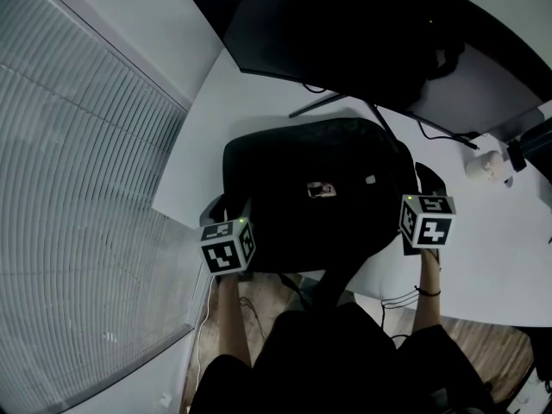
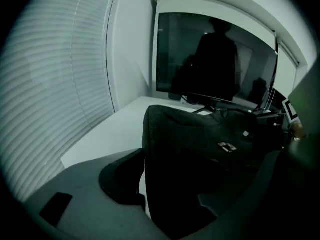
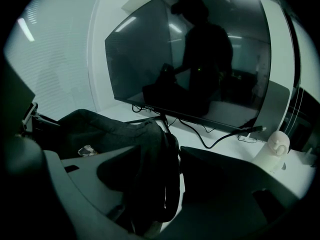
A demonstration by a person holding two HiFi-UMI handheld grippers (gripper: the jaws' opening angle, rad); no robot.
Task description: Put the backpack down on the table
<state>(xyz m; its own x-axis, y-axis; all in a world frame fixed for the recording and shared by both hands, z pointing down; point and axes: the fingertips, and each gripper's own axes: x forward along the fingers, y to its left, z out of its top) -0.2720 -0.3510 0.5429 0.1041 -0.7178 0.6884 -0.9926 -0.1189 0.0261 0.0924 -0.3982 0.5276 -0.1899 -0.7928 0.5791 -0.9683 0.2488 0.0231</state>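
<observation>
The black backpack [image 1: 310,197] lies flat on the white table [image 1: 216,119] in front of the monitor, a small light tag on its top. My left gripper [image 1: 235,211] is at its near left corner. In the left gripper view the jaws of that gripper [image 2: 175,184] stand wide around the bag [image 2: 200,144], with a strip of table showing beside the left pad. My right gripper [image 1: 416,186] is at the near right side. Its jaws [image 3: 165,171] straddle the bag's edge [image 3: 150,154], and a light gap separates the bag from the right pad.
A large dark monitor [image 1: 345,33] stands behind the backpack, with cables [image 1: 431,132] trailing to the right. A small white figurine [image 1: 485,166] sits at the right of the table. Window blinds [image 1: 78,188] run along the left. The person stands at the table's near edge.
</observation>
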